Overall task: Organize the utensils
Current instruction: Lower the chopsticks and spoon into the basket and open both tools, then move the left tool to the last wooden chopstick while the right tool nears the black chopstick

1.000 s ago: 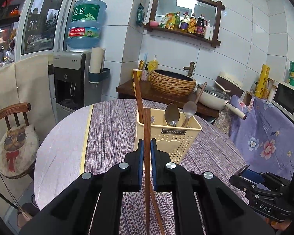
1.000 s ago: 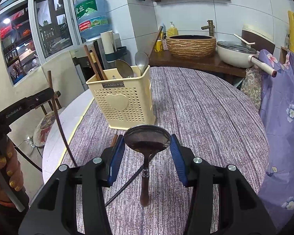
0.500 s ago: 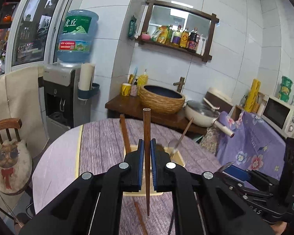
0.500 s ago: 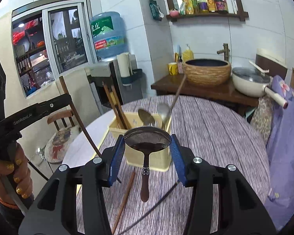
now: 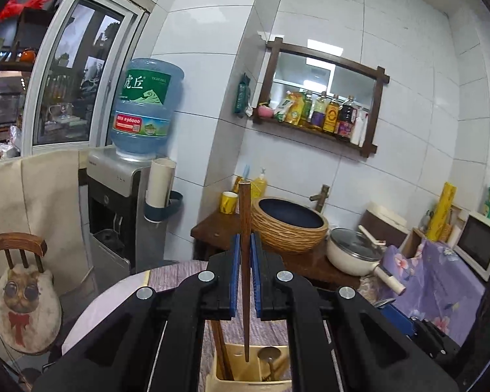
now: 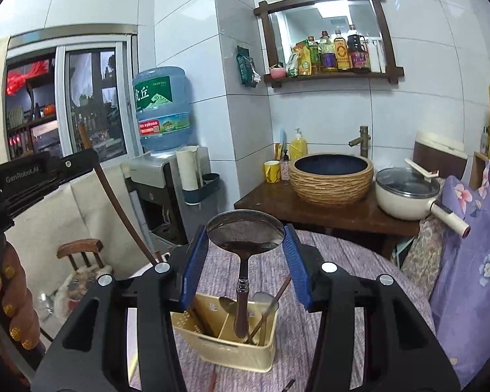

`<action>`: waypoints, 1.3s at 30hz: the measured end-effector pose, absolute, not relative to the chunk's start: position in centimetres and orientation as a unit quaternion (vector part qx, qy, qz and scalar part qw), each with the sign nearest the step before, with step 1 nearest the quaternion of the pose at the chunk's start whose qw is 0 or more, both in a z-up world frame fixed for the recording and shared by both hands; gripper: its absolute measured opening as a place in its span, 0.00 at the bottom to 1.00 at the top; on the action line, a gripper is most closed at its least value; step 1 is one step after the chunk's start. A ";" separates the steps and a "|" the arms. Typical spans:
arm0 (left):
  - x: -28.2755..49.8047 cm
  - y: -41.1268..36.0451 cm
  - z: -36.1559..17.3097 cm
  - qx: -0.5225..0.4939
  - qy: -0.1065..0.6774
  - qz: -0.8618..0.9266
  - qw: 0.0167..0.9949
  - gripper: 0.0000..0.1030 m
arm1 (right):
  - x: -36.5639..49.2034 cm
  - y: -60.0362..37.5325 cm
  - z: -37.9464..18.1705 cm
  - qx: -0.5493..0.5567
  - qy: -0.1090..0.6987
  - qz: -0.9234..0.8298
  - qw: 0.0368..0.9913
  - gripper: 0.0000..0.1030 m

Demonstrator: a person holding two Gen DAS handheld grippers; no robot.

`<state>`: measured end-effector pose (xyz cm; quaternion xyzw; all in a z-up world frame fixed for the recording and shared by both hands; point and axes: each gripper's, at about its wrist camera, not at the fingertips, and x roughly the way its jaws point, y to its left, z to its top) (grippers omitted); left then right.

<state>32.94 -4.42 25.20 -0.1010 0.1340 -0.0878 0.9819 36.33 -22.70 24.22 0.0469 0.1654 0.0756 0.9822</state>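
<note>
My left gripper is shut on a brown wooden chopstick that stands upright, its lower tip hanging over the cream utensil holder below. My right gripper is shut on the bowl of a dark spoon, bowl up. Its handle hangs down over the holder; whether it reaches inside I cannot tell. The holder's left compartment has chopsticks and its right one has spoons. In the right wrist view the left gripper is high at the left, a hand below it.
The holder stands on a round table with a purple striped cloth. A loose chopstick lies in front of the holder. Beyond are a water dispenser, a small chair, a basin and a pot.
Both grippers have risen, each keeping its utensil. The holder has gone from ahead of the fingers to underneath them, and the hanging tips now sit over it.
</note>
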 end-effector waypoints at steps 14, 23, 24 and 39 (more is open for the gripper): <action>34.7 -5.8 14.5 -0.084 0.221 -0.097 0.967 0.08 | 38.6 -21.2 14.2 0.026 0.221 0.066 0.973 0.46; 34.1 -5.8 12.6 -0.071 0.226 -0.099 0.967 0.08 | 37.7 -20.8 11.1 0.003 0.219 0.062 0.974 0.47; 34.0 -5.7 12.7 -0.074 0.227 -0.101 0.966 0.08 | 37.6 -20.8 11.0 -0.001 0.217 0.061 0.974 0.47; 27.6 -2.7 10.1 -0.086 0.225 -0.081 0.967 0.74 | 30.1 -22.7 9.6 -0.027 0.210 0.004 0.977 0.79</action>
